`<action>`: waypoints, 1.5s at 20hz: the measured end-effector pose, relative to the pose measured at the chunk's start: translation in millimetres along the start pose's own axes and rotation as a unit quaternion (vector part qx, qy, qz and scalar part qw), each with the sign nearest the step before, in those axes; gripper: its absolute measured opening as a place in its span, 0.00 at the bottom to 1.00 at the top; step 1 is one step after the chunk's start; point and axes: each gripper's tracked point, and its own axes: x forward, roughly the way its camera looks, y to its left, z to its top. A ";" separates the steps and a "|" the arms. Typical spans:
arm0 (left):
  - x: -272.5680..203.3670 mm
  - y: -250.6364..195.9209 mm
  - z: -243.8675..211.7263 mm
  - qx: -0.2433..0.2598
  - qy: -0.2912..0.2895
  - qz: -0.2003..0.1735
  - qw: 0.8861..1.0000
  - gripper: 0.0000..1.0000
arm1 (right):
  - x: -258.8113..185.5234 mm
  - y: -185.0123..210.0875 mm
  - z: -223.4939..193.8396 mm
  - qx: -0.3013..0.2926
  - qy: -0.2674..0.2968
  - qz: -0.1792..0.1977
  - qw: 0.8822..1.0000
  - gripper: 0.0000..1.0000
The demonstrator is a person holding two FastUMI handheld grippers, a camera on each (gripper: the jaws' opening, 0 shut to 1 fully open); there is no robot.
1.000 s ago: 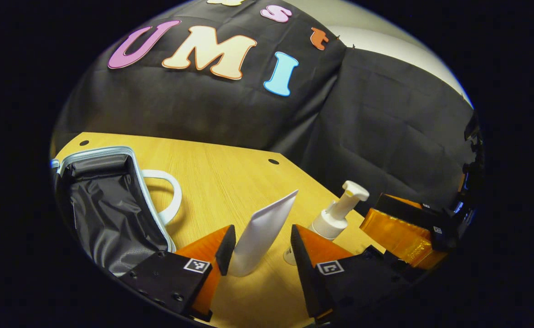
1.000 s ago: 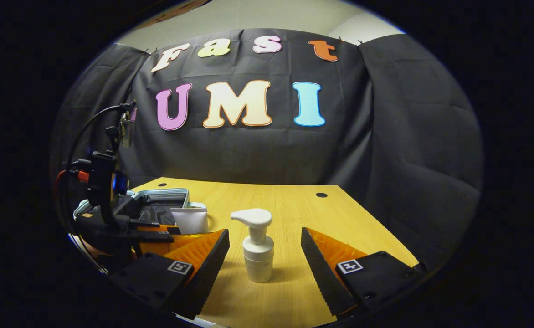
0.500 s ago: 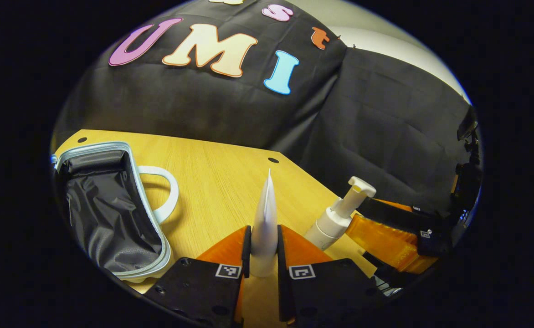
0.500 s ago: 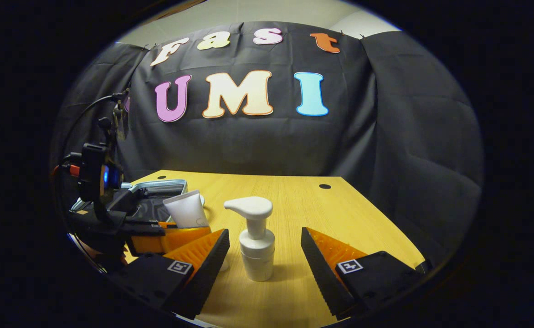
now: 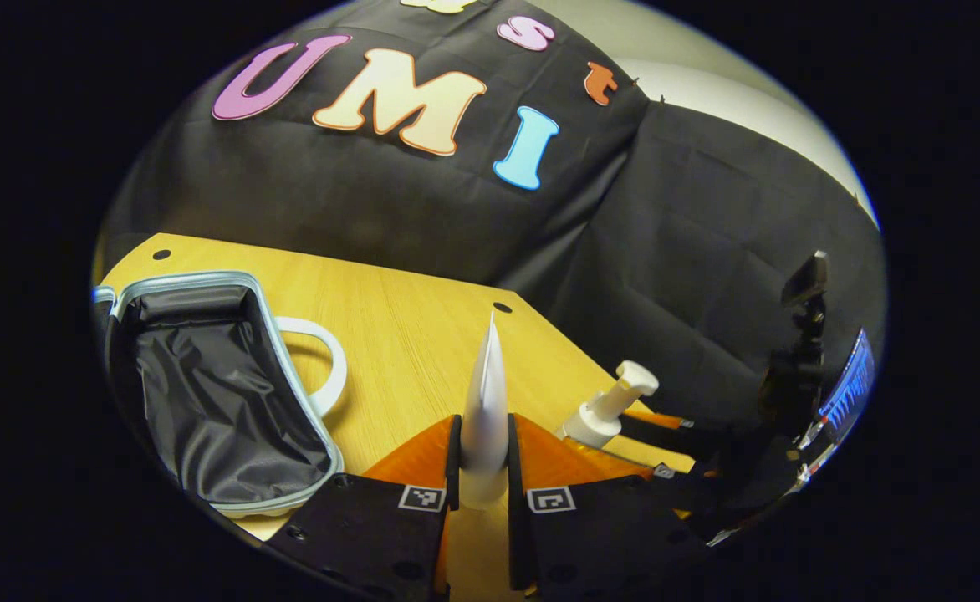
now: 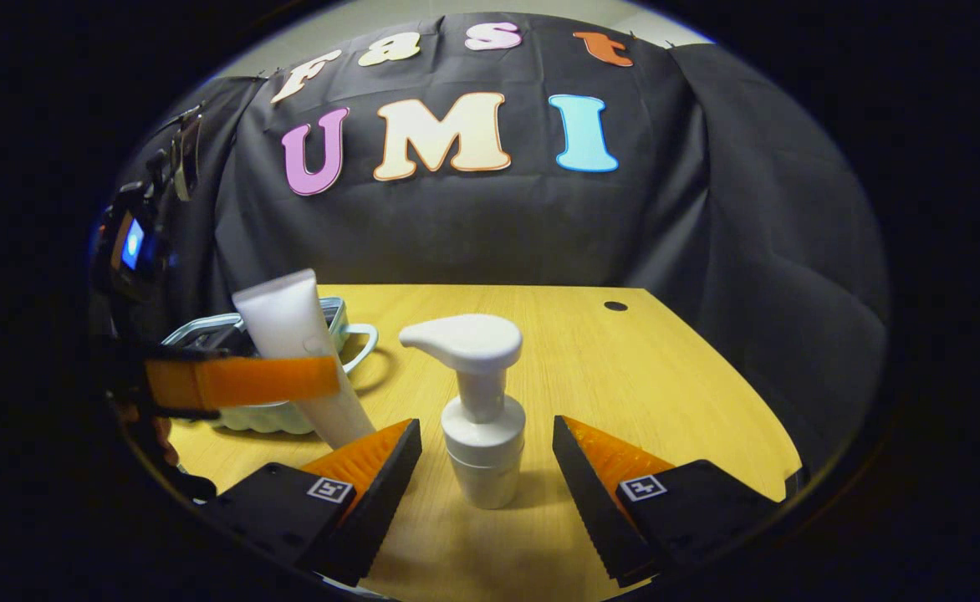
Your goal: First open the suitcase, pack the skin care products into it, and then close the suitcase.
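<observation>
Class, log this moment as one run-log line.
left gripper: shut on tube | right gripper: open around pump bottle | suitcase: open

On the wooden table (image 6: 624, 376) a white pump bottle (image 6: 480, 414) stands upright between the spread fingers of the right gripper (image 6: 487, 456), neither finger touching it. Off to the left, the left gripper (image 6: 239, 380) clamps a white tube (image 6: 293, 334), tilted, just in front of the open suitcase (image 6: 335, 313) with its pale handle.
</observation>
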 end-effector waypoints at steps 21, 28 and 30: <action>-99.2 197.7 31.5 -0.108 0.130 0.125 0.978 0.21 | 3.0 121.0 82.4 -0.012 0.022 0.142 0.989 0.60; -89.9 231.7 7.4 -0.132 0.172 0.144 0.965 0.22 | 15.0 207.0 121.7 -0.025 0.030 0.224 0.974 0.60; -90.4 238.0 14.7 -0.128 0.162 0.155 0.966 0.29 | 23.1 225.8 124.3 -0.030 0.034 0.240 0.970 0.60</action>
